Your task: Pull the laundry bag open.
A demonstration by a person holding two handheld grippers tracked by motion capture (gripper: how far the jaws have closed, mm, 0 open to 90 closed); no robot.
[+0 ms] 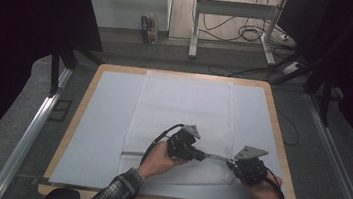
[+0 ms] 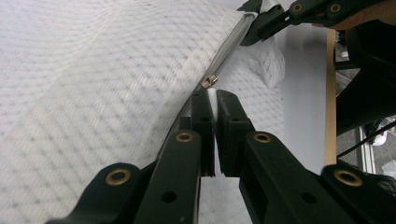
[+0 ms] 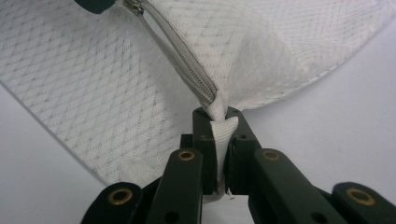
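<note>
Lying flat across the pale-covered desk (image 1: 106, 121), near its front edge: white mesh bag (image 1: 183, 110); left tool (image 2: 215, 100) clamping together on the thin white pull just behind the zipper slider (image 2: 209, 81); right tool (image 3: 222, 122) pinching the fabric tab at the grey zipper (image 3: 187, 65) end, holding it taut.

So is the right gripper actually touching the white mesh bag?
Touching. In the right gripper view the right gripper has its jaws shut on the mesh bag's corner tab.
</note>
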